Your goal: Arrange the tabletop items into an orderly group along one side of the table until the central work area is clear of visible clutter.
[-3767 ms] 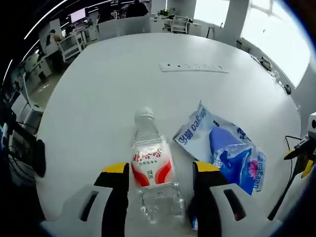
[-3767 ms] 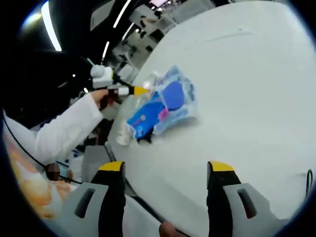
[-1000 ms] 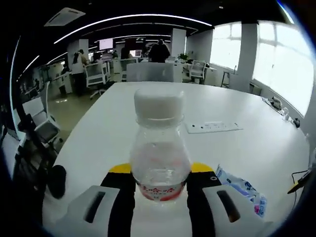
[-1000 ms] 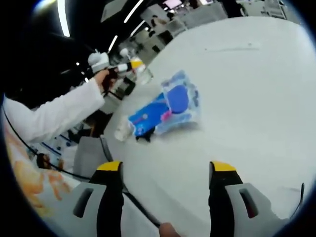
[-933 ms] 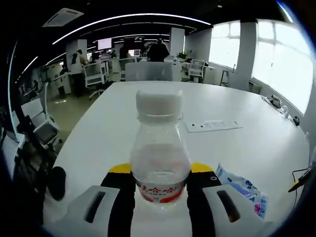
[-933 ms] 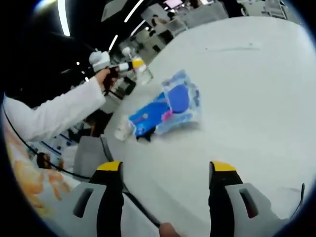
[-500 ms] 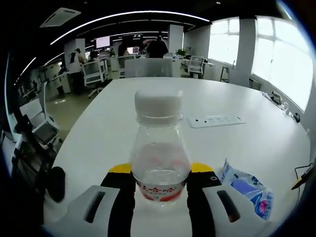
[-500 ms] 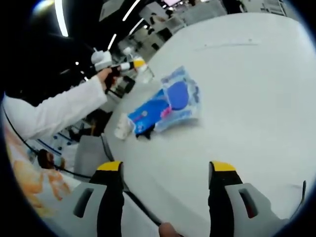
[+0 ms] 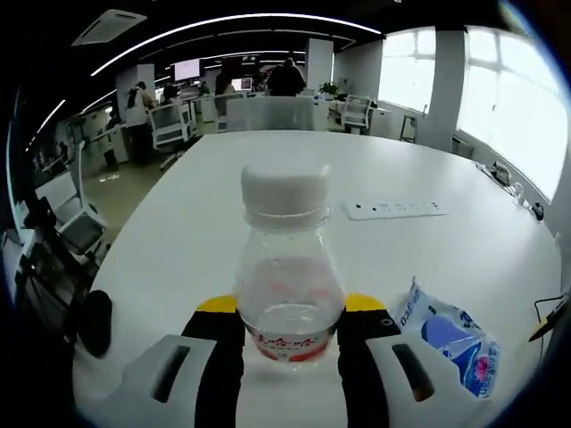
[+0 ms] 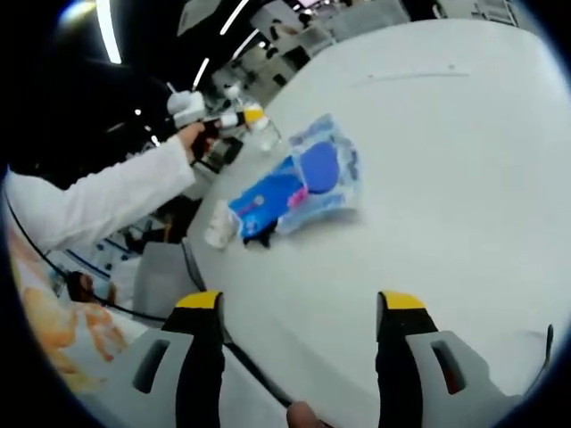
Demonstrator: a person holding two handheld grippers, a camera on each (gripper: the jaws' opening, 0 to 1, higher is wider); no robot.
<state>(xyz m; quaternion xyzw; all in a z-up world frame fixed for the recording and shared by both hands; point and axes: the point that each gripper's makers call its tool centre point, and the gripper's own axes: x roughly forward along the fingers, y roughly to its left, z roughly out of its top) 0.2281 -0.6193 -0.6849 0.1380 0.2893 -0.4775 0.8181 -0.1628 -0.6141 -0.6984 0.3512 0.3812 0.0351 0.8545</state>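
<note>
A clear plastic bottle (image 9: 287, 267) with a white cap and a red label stands upright between the jaws of my left gripper (image 9: 290, 314), which is shut on it above the white table (image 9: 205, 223). A blue and white packet (image 9: 449, 333) lies on the table to its right. In the right gripper view the same packet (image 10: 302, 185) lies near the table's edge, and the left gripper (image 10: 234, 117) holds the bottle (image 10: 260, 130) beyond it, in a white-sleeved hand. My right gripper (image 10: 298, 308) is open over bare table.
A white power strip (image 9: 394, 209) lies further across the table. A small white object (image 10: 219, 229) sits by the packet's end at the table edge. A black cable (image 10: 250, 366) runs near the right gripper. Office chairs and desks stand beyond the table.
The left gripper closed on the lying bottle and lifted it upright. Over the last second it has shifted slightly, with the packet showing more. The right gripper has stayed open and nearly still.
</note>
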